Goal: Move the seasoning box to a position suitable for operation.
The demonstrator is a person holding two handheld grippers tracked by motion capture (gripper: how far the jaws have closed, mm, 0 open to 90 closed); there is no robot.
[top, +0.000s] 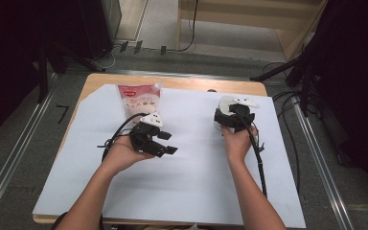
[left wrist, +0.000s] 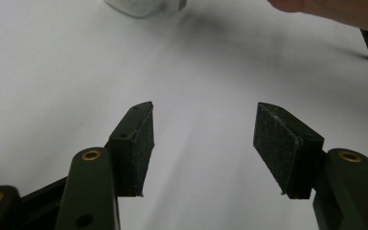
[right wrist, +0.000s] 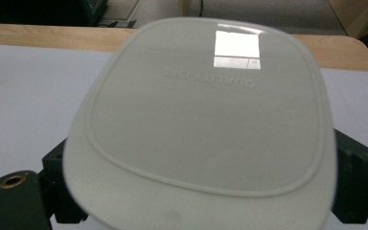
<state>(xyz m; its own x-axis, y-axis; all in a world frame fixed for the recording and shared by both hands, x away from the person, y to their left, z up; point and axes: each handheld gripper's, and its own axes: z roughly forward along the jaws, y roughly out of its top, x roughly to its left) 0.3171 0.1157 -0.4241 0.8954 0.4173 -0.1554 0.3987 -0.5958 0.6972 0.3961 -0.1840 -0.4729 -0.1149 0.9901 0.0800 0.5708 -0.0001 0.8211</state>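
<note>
Lid of a white container, at the far right of the white sheet, sits between the jaws of my right gripper, apparently clamped at its two sides. I judge it light, stiff, slippery plastic, best held by the rim. My left gripper hangs open and empty near the pink pouch.
</note>
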